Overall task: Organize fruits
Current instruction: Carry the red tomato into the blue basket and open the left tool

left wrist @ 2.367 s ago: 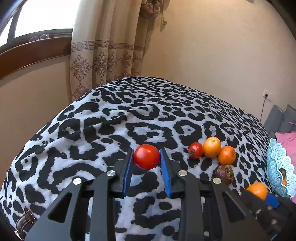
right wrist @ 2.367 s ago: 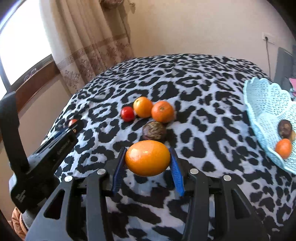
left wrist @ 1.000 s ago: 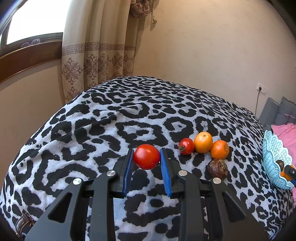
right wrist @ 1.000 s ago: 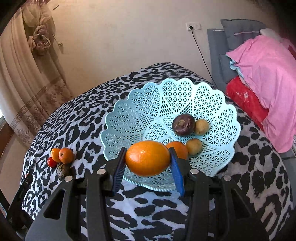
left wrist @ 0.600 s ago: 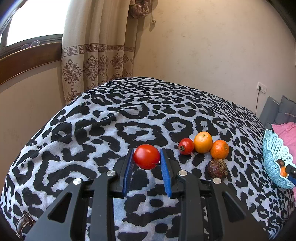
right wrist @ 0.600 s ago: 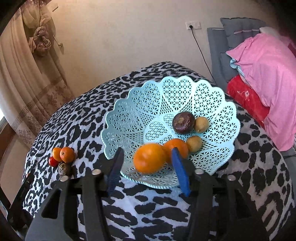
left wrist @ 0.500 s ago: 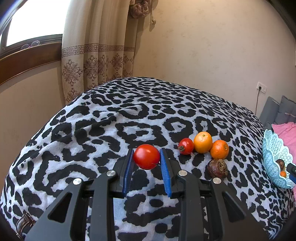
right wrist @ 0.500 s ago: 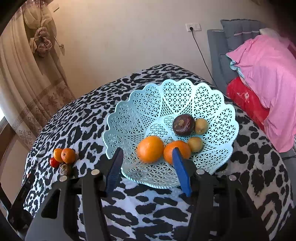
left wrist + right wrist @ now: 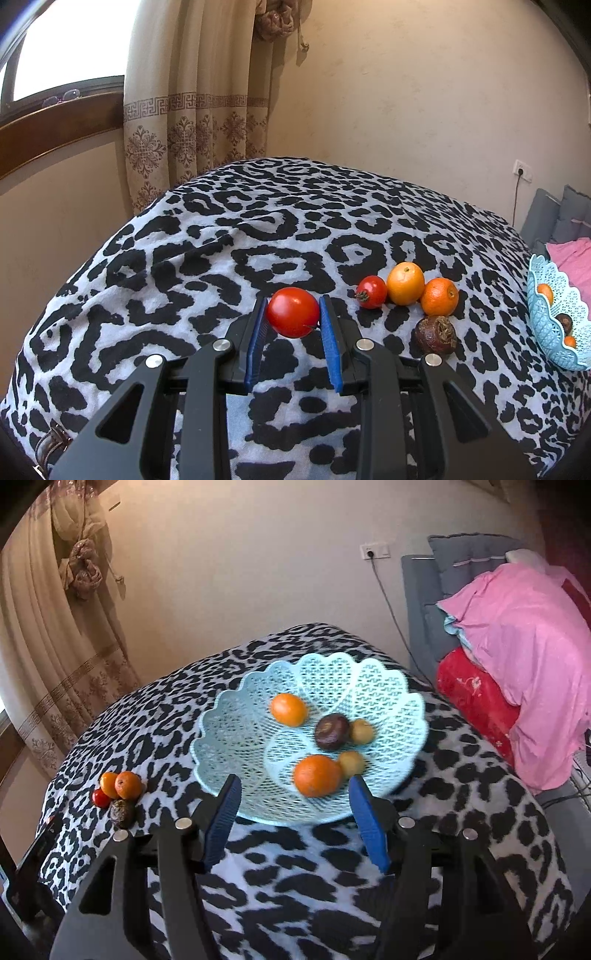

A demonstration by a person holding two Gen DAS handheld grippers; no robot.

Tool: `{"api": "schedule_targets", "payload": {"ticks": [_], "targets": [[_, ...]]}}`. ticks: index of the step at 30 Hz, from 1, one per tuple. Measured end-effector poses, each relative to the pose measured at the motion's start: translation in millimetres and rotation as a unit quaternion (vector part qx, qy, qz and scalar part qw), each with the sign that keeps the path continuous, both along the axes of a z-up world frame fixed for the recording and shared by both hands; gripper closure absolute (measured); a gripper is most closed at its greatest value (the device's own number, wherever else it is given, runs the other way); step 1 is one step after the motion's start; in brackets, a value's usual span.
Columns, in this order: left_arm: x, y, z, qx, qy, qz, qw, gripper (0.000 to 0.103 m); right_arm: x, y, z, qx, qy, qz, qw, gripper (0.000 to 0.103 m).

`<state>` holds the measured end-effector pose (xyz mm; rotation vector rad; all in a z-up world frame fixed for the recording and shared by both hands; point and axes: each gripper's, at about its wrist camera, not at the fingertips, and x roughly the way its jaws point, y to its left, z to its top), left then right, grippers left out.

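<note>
Two grippers: the left gripper (image 9: pixel 293 317) clamps a tomato (image 9: pixel 293 312); the right gripper (image 9: pixel 295 812), jaws opening and empty, hangs near the basket (image 9: pixel 236 716) on the right.

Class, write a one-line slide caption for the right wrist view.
Right gripper opening, empty, above the blue basket holding five fruits.

Basket (image 9: pixel 554 328): far half cut by the left-wrist view's right edge, contents partly hidden behind its wall. Small tomato (image 9: pixel 100 797): mostly hidden behind oranges. Right-wrist view motion-blurred.
</note>
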<state>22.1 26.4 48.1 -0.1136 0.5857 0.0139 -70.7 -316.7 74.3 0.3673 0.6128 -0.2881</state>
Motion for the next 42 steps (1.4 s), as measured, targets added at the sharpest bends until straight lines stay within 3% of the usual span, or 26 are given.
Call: {"api": "schedule_targets", "payload": {"ticks": [5,11,20,31,40,42], "targets": [[-5.3,-9.7,5.5,0.016,-0.005,-0.017,0.9997,0.074,-17.6,-15.9,-2.8,0.007,-0.002,-0.013,1.000,0.041],[-19.5,-41.5,18.6,0.011,-0.003,-0.081,0.9966,0.074,-32.8,-31.8,-16.4,0.024,0.004,-0.025,0.999,0.041],[-29.6,-110.9,38.4,-0.021,0.015,-0.200,0.9795,0.074,-41.5,-41.7,-28.2,0.044,-0.006,-0.019,0.999,0.041],[-27.2,-198.3,43.6,-0.025,0.043,-0.289,0.9561,0.074,-44.7,-37.7,-39.0,0.043,-0.015,-0.012,0.999,0.041],[-18.9,-263.6,37.6,-0.002,0.059,-0.334,0.9409,0.074,-50.0,-46.4,-40.6,0.067,-0.031,-0.023,0.997,0.040],[-15.4,-270.0,33.4,0.006,0.067,-0.326,0.9431,0.064,-50.3,-45.6,-40.2,0.066,-0.033,-0.022,0.997,0.040]]}}
